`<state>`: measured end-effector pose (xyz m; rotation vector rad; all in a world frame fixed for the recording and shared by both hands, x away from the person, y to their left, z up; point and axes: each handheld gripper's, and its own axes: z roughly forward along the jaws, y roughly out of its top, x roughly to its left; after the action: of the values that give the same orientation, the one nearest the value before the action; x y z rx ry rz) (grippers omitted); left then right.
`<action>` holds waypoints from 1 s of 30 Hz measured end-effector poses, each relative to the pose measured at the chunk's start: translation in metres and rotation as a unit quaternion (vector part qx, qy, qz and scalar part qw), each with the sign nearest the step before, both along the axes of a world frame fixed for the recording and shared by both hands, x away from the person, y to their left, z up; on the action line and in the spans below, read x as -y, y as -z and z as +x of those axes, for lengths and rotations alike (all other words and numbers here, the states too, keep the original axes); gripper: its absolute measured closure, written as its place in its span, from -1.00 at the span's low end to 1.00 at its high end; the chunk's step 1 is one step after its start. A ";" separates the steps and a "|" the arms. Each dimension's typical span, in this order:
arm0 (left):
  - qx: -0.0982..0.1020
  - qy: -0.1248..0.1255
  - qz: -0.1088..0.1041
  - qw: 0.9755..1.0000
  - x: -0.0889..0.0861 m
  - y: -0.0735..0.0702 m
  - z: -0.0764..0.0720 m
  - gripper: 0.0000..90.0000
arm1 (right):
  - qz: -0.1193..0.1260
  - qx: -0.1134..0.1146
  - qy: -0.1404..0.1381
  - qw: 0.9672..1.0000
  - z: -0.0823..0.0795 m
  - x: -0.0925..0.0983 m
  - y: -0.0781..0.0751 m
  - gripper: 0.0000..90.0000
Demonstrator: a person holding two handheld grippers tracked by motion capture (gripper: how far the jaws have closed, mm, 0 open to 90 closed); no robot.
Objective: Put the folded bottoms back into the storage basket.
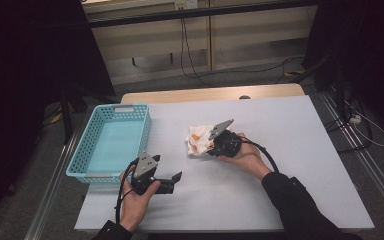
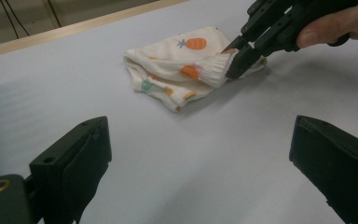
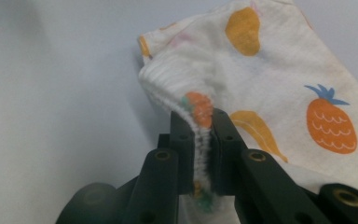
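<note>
No readable text, label, brand, number or sign anywhere

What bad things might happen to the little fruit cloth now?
1. The right gripper pinches only the ribbed hem of the fruit-print cloth, so the thin edge might slip out if it is lifted.
2. The rest of the cloth lies folded on the table; a pull could drag it or undo the folds.
3. The left gripper waits open and apart from it, so nothing else steadies the cloth on the way to the blue basket.
</note>
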<state>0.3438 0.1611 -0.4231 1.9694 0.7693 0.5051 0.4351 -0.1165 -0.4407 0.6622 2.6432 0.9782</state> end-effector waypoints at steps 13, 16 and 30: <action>0.004 0.001 0.008 1.000 0.014 -0.009 0.026 -0.85 | 0.011 -0.006 -0.006 1.000 -0.013 0.003 0.001 0.83; 0.006 0.001 0.014 1.000 0.021 -0.010 0.035 -0.85 | 0.010 -0.008 -0.008 1.000 -0.017 0.002 0.001 0.83; -0.002 -0.006 0.023 1.000 0.045 -0.007 0.071 -0.74 | 0.010 -0.010 -0.017 1.000 -0.030 0.003 -0.002 0.83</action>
<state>0.4149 0.1164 -0.4162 2.0101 0.7793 0.5295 0.4047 -0.1193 -0.4386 0.6363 2.6730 1.0143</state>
